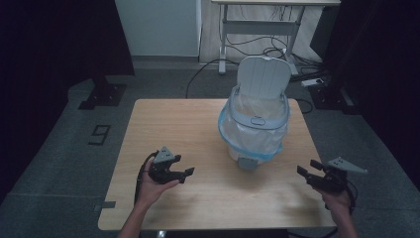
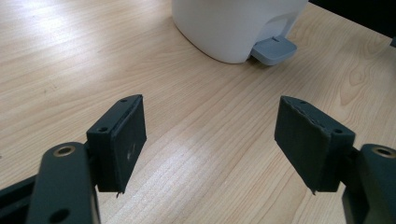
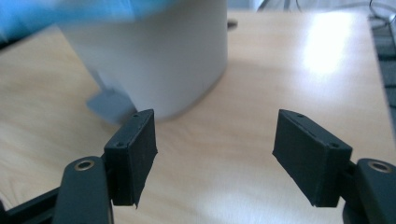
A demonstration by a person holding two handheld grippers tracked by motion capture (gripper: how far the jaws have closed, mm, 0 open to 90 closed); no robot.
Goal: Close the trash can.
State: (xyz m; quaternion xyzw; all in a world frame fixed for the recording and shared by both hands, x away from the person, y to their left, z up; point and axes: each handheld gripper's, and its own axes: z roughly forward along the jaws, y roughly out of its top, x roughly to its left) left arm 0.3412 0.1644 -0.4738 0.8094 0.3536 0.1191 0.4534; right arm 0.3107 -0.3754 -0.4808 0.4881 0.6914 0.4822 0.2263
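Nearest the person, the left gripper (image 1: pixel 187 172) at seven o'clock and the right gripper (image 1: pixel 303 171) at four o'clock both have their jaws spread, pinching nothing. Farther off, toward one o'clock on the table (image 1: pixel 168 129), stands the white pedal bin (image 1: pixel 253 130), lid raised, blue-edged liner inside.

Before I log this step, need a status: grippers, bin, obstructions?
Left gripper open, empty. Right gripper open, empty. Pedal bin upright, lid up, bag fitted. Nothing in the way.
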